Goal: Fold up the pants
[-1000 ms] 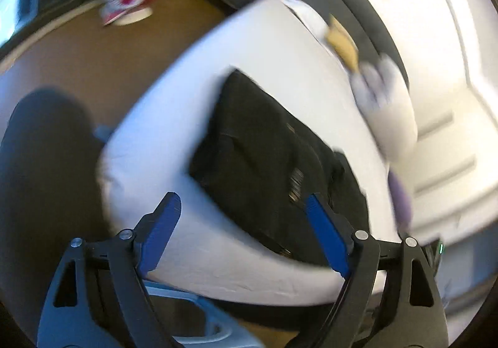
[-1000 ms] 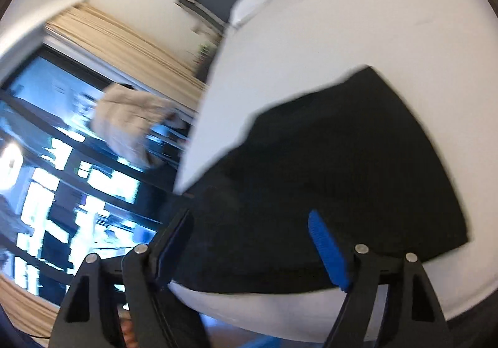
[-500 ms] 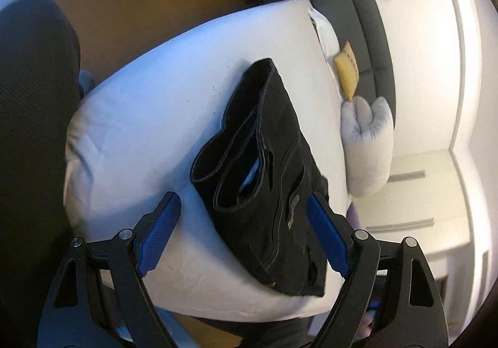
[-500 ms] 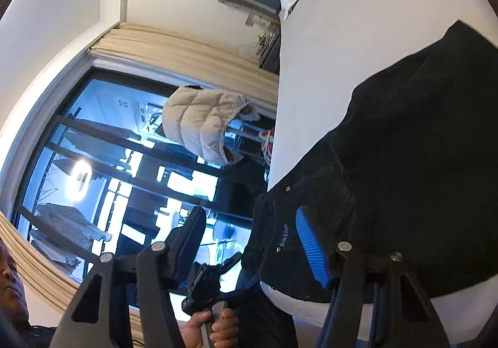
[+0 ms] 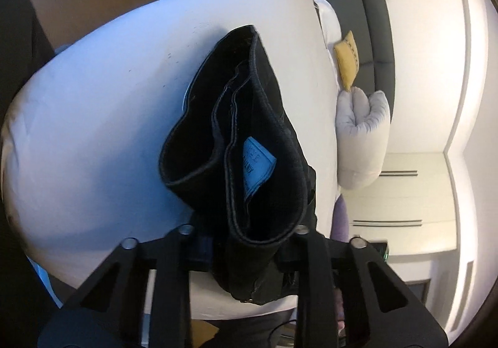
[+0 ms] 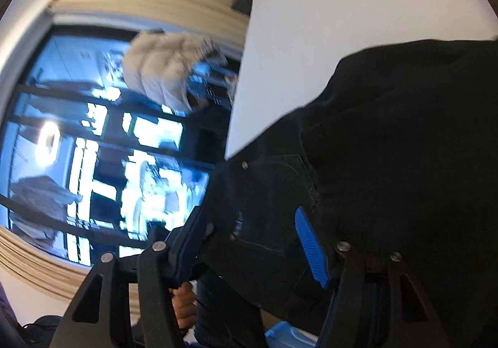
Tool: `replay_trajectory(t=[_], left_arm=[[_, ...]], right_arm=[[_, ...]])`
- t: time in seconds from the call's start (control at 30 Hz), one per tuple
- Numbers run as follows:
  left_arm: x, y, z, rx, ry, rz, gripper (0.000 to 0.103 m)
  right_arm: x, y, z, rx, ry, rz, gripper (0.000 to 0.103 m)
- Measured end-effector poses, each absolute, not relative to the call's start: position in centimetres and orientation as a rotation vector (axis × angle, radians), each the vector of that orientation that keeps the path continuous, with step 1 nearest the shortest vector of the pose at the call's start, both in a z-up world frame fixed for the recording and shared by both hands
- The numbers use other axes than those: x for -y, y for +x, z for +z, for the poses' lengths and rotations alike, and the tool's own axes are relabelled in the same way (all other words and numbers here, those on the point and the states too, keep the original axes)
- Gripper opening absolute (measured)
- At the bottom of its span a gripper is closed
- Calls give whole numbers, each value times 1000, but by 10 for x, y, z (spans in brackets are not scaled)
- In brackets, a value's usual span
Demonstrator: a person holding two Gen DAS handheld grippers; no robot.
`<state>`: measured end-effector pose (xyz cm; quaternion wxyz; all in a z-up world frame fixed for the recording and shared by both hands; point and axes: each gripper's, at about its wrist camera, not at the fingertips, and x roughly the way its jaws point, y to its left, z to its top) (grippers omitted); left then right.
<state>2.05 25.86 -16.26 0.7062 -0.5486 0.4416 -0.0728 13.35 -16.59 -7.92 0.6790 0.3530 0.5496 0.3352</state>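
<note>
Black pants (image 5: pixel 249 118) lie on a white bed (image 5: pixel 109 130), the open waistband with a blue label (image 5: pixel 258 164) turned toward the left wrist camera. My left gripper (image 5: pixel 246 250) is closing on the near waistband edge; bunched fabric fills the gap and hides both pads. In the right wrist view the pants (image 6: pixel 404 130) hang over the bed's (image 6: pixel 311 21) edge. My right gripper (image 6: pixel 252 242) holds the corner with the rivet and pocket seam, and fabric spans from the left finger to the blue right pad (image 6: pixel 311 250).
A grey rolled pillow (image 5: pixel 362 136) and a yellow cushion (image 5: pixel 347 60) lie at the head of the bed by a dark headboard (image 5: pixel 370 21). White cabinets (image 5: pixel 404 192) stand beyond. A large window (image 6: pixel 93 130), a puffy jacket (image 6: pixel 162 68) and a person's hand (image 6: pixel 183 298) are beside the bed.
The left gripper came down onto the waistband and went from wide open to closed on it. The right gripper slid further over the pants corner and narrowed a little.
</note>
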Motion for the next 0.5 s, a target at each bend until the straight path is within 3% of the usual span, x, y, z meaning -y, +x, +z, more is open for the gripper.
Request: replay_trajectory(t=[0.17, 0.3, 0.43, 0.47, 0.5], left_arm=[[-253, 26, -150, -974, -1157, -168, 15], [-245, 32, -129, -958, -1075, -184, 14], [-226, 44, -97, -931, -942, -208, 14], [-221, 46, -89, -924, -907, -217, 14], [-211, 51, -79, -916, -858, -234, 14]], right_arm=[[138, 161, -118, -1406, 735, 732, 63], [136, 168, -143, -1454, 746, 675, 29], [138, 157, -140, -1408, 750, 684, 28], [138, 155, -137, -1396, 759, 692, 34], [139, 156, -132, -1380, 787, 699, 48]])
